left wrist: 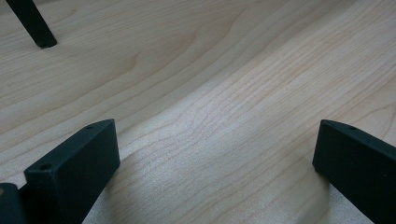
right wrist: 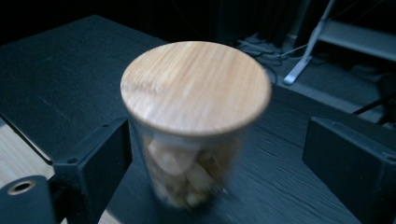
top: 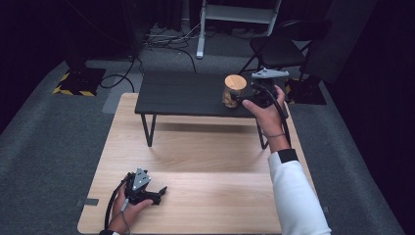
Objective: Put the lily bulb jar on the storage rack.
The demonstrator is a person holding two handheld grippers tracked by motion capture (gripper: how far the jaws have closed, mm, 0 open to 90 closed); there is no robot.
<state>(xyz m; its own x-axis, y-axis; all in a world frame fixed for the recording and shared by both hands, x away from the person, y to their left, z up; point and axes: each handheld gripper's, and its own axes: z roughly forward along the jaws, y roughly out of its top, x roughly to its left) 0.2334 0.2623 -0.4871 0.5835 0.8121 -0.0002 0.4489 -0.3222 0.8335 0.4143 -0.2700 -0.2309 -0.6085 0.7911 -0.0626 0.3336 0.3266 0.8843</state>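
My right gripper [right wrist: 217, 154], jaws wide around the clear glass jar with round bamboo lid [right wrist: 196, 116], seemingly touching one side, may tip it off the low black shelf [top: 181, 93].

Lighting, high view: overhead source fell on the light wooden table [top: 195, 166], which was bright; surrounding floor and background were dim to black. The black raised shelf [top: 186, 93] cast a soft shadow band onto the wood beneath it. No glare noted.

Left gripper view: evenly lit, wood grain sharp at centre; grain lines bowed toward the edges, indicating wide-angle distortion. The near jaws were slightly soft.

Right gripper view: dim, bluish cast. The jar [right wrist: 194, 135] and its wooden lid [right wrist: 196, 86] were smeared with motion blur; contents were indistinct. Background was dark and soft.
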